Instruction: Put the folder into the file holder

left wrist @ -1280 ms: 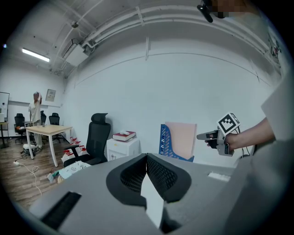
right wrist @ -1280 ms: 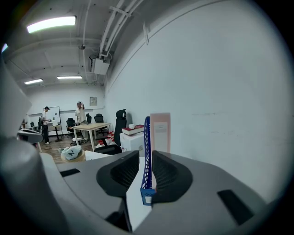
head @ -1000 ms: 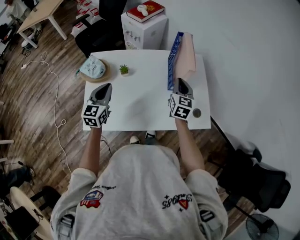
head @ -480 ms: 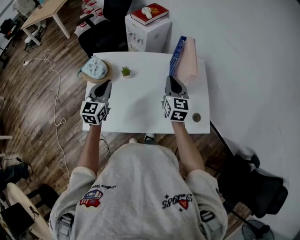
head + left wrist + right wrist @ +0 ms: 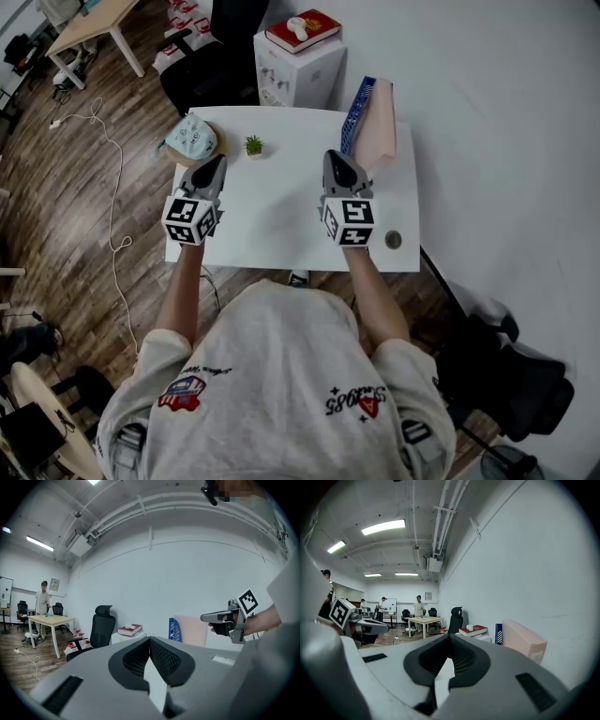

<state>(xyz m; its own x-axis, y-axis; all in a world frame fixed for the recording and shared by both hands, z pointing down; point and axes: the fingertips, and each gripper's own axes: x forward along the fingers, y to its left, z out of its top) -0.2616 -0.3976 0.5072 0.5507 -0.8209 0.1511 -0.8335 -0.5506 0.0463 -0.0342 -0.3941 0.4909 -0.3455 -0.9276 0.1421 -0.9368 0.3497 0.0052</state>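
The right gripper (image 5: 336, 157) hovers over the white table (image 5: 281, 211), its jaws closing until the tips meet with nothing between them. The left gripper (image 5: 216, 165) hangs well apart over the table's left side, its jaws also pressed together and empty. Just beyond the right gripper, at the far right corner, one pink folder (image 5: 380, 124) stands upright against the slotted wall of one blue file holder (image 5: 354, 112); I cannot tell whether it sits fully inside. The table also carries one small potted plant (image 5: 253, 145), one round mat (image 5: 202, 153) under a pale blue pouch (image 5: 187, 136), and one small dark disc (image 5: 393, 240). Around it are a wooden floor (image 5: 66, 216), a white wall and a white cabinet (image 5: 298, 66) bearing one red book (image 5: 314, 23).
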